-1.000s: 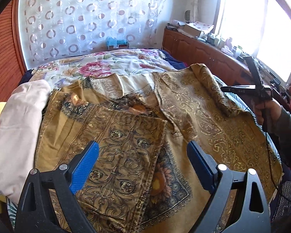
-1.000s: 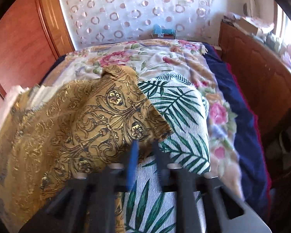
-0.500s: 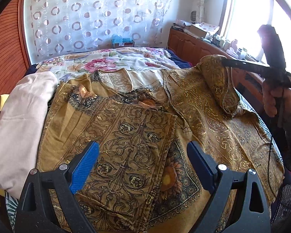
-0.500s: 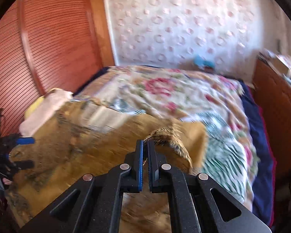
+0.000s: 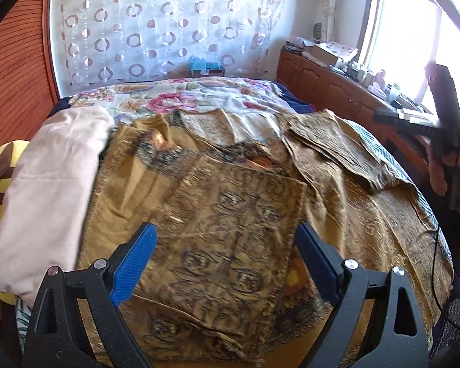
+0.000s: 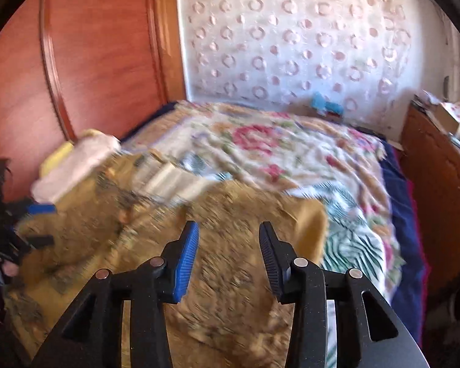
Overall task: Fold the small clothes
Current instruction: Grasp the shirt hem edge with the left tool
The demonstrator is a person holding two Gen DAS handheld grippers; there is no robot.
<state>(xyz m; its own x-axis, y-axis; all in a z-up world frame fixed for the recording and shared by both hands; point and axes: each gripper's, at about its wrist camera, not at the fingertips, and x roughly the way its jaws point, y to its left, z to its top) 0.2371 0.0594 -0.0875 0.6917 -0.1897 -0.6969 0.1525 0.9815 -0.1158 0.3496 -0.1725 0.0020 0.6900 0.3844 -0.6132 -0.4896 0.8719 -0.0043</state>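
A gold, dark-patterned garment (image 5: 230, 214) lies spread on the bed, its left sleeve folded over the middle and its right sleeve (image 5: 328, 144) folded inward. It shows blurred in the right wrist view (image 6: 217, 276). My left gripper (image 5: 227, 245) is open and empty above the garment's near part. My right gripper (image 6: 228, 245) is open and empty above the garment's right side; it also shows in the left wrist view (image 5: 414, 122), held in a hand at the right.
A folded pale pink cloth (image 5: 46, 178) on a yellow item (image 5: 0, 165) lies at the bed's left edge. A floral bedspread (image 5: 181, 101) covers the far bed. A wooden cabinet (image 5: 328, 82) stands right; a wooden panel (image 6: 92, 61) left.
My right gripper lifted the right sleeve, carried it inward, then opened and let it drop folded on the garment. The left gripper stayed open and nearly still.
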